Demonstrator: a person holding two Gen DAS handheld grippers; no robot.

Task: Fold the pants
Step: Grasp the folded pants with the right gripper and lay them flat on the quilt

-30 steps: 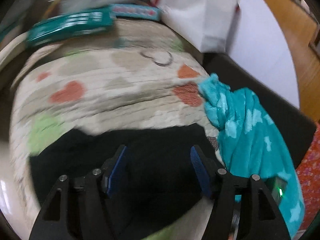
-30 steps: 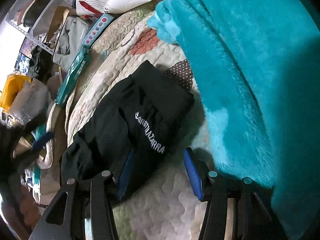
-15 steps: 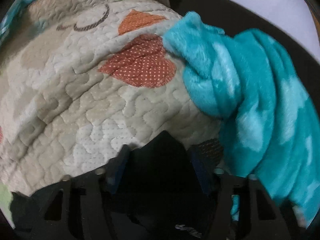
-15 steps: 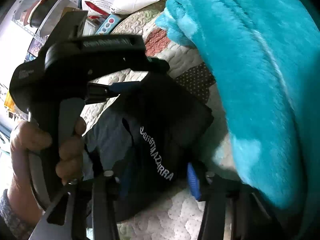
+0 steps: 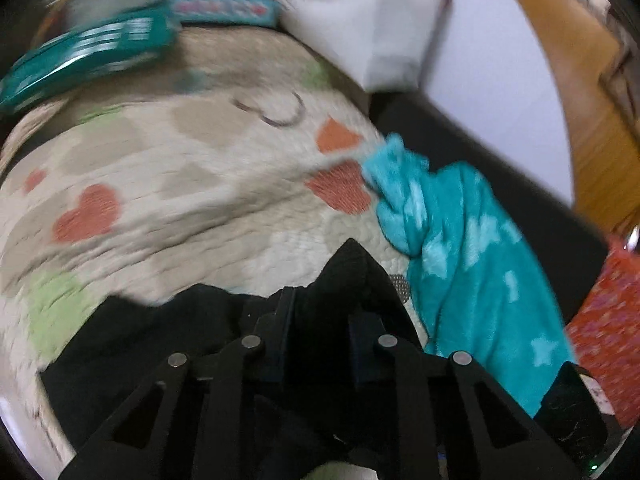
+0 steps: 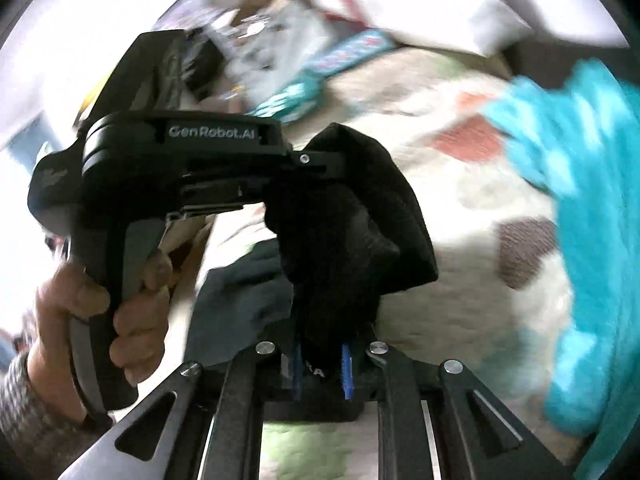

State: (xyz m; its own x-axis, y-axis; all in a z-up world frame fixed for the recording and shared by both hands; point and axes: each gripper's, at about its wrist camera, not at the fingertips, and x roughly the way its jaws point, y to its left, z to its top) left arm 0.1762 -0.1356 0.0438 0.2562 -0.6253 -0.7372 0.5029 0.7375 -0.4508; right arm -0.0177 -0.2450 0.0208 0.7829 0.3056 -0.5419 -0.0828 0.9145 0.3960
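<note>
Black pants (image 5: 160, 340) lie on a quilted bedspread (image 5: 180, 200) with heart patches. My left gripper (image 5: 320, 320) has its jaws closing, and a corner of the pants stands pinched up between them. In the right wrist view the pants (image 6: 360, 220) hang bunched and lifted off the quilt (image 6: 460, 260). My right gripper (image 6: 322, 370) is also closing, its blue pads (image 6: 347, 372) pressing on black cloth with white lettering. The left gripper's handle (image 6: 180, 168), held by a hand (image 6: 132, 308), grips the far side of the same bunch.
A fluffy teal blanket (image 5: 480, 272) lies right of the pants, also in the right wrist view (image 6: 592, 240). Teal boxes (image 5: 100, 48) and a white bag (image 5: 368, 20) sit at the quilt's far edge. Red patterned cloth (image 5: 608, 328) is at the right.
Both grippers' jaws have narrowed onto the pants. The left gripper reached in to the folded end's far corner. The right gripper rolled and rose, and the folded end lifted off the quilt.
</note>
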